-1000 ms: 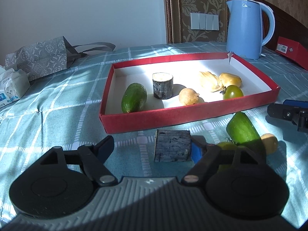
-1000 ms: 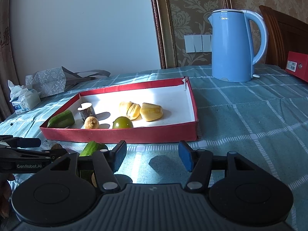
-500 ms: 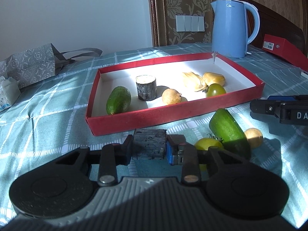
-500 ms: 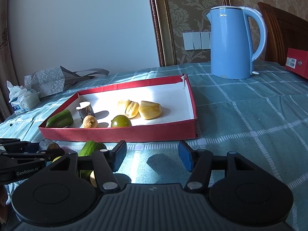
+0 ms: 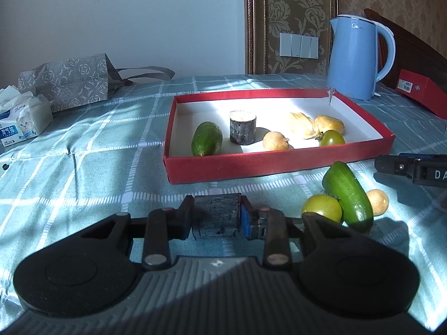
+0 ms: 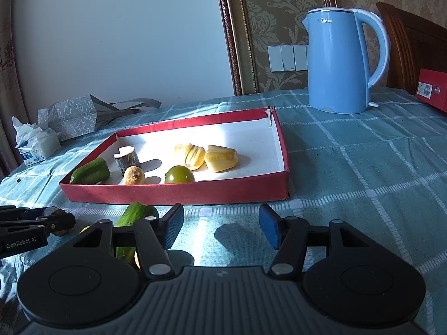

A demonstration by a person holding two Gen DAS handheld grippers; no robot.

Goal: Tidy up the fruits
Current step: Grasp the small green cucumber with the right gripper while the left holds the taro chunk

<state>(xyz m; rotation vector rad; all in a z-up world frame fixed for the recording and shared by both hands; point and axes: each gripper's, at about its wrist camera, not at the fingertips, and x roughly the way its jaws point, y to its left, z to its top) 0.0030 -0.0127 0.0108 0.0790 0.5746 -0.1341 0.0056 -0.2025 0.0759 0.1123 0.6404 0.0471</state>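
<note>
The left gripper (image 5: 216, 217) is closed on a dark stump piece (image 5: 216, 215), which sits snug between its two pads, close to the near edge of the worktop (image 5: 83, 173). I cannot tell if the piece is lifted or touching the cloth. The red tray (image 5: 279, 164) lies straight ahead of it and a bit to the right, so the next move is probably forward over the tray's near wall. The right gripper (image 6: 220, 227) stands half open with nothing in it. Just beside the left gripper, on its right, lie a loose cucumber (image 5: 347, 195), a green tomato (image 5: 321, 208) and a small brown fruit (image 5: 377, 202), all touching or nearly so. The cucumber's long side points toward the tray. In the right view the gripper's own body hides most of these. Inside the tray are another cucumber (image 5: 206, 138) at the left end, an upright stump (image 5: 242, 127), a brown fruit (image 5: 275, 141), a tomato (image 5: 332, 138) and two yellow pieces (image 5: 315, 124). Behind the tray's far right corner stands a blue kettle (image 5: 354, 55). A tissue pack (image 5: 25, 120) and a grey bag (image 5: 67, 86) sit by the far left edge.
</note>
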